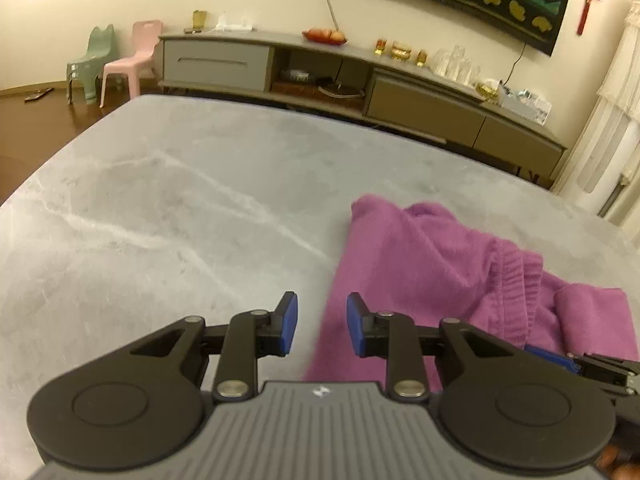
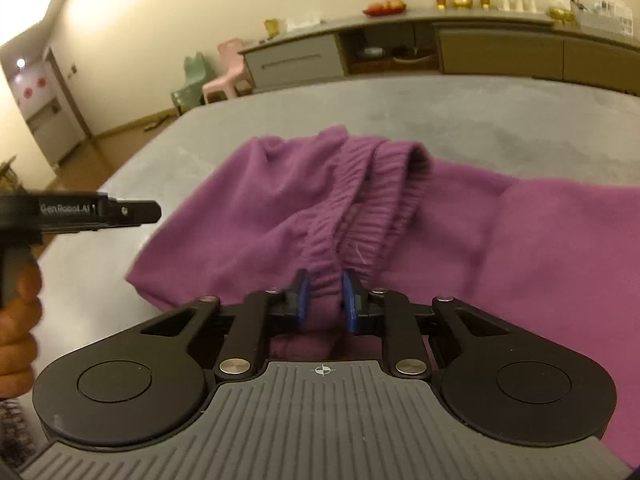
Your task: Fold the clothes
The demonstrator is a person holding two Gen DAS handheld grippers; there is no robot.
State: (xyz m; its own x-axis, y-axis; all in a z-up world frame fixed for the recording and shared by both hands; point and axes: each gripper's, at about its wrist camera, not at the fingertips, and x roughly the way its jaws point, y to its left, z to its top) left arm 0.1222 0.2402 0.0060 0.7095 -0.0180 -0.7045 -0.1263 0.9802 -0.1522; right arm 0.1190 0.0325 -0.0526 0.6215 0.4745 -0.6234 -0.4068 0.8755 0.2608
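Note:
Purple sweatpants lie crumpled on the grey table. Their ribbed elastic waistband runs toward my right gripper, whose blue pads are closed on that waistband. In the left wrist view the same pants lie to the right. My left gripper is open and empty just above the table, at the pants' left edge. The left gripper's body shows at the left of the right wrist view, and the right gripper shows at the lower right of the left wrist view.
A long grey TV cabinet with glassware stands beyond the table's far edge. Two small plastic chairs, green and pink, stand on the wooden floor at far left. A curtain hangs at right.

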